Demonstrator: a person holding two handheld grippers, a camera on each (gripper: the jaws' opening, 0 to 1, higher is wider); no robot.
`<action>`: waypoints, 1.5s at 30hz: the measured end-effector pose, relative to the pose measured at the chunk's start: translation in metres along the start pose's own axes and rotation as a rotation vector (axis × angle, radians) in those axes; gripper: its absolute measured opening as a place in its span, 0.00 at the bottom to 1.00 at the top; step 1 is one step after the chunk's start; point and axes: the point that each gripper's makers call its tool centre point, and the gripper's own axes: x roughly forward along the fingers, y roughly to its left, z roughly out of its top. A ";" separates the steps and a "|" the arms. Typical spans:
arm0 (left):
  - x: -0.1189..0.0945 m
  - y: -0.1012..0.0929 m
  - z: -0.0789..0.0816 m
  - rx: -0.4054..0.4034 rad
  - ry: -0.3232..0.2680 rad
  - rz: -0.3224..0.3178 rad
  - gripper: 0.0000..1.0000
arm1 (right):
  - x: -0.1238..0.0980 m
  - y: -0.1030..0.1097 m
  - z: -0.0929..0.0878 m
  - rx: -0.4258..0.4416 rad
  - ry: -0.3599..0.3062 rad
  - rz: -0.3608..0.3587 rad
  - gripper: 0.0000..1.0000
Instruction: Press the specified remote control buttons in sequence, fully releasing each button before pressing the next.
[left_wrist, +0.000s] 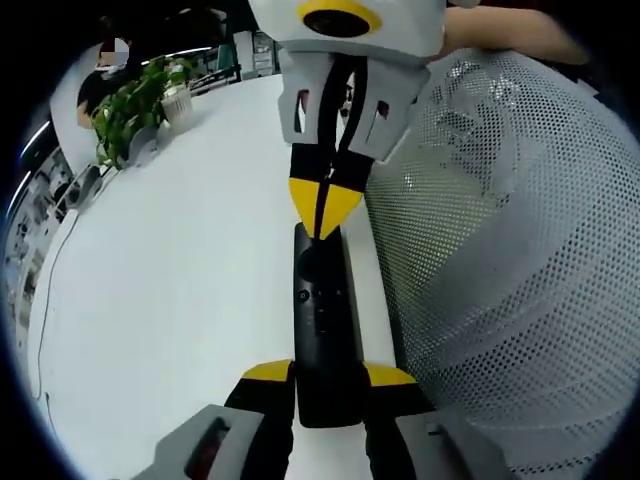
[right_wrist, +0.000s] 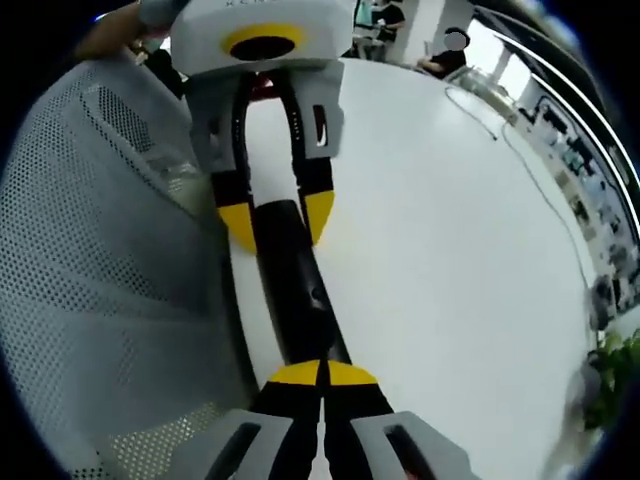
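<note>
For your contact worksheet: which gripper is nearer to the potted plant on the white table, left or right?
Left, as far as can be judged. The left gripper clamps the remote at its plant-side end. The right gripper presses the remote's other end, farther from the potted plant.

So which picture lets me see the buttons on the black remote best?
The left gripper view. There the remote faces the camera with small buttons visible, its near end between the left gripper. In the right gripper view the remote looks smooth and dark, with the shut right gripper over its near end.
</note>
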 end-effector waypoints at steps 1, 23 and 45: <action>0.000 0.000 0.000 0.000 0.000 0.000 0.25 | 0.000 -0.001 0.000 0.012 -0.006 0.003 0.00; -0.001 0.000 -0.001 -0.001 0.006 -0.003 0.25 | 0.004 0.005 0.010 -0.093 -0.015 -0.009 0.00; 0.000 -0.001 0.000 -0.002 0.007 -0.003 0.26 | 0.009 0.009 0.024 -0.099 -0.057 0.015 0.00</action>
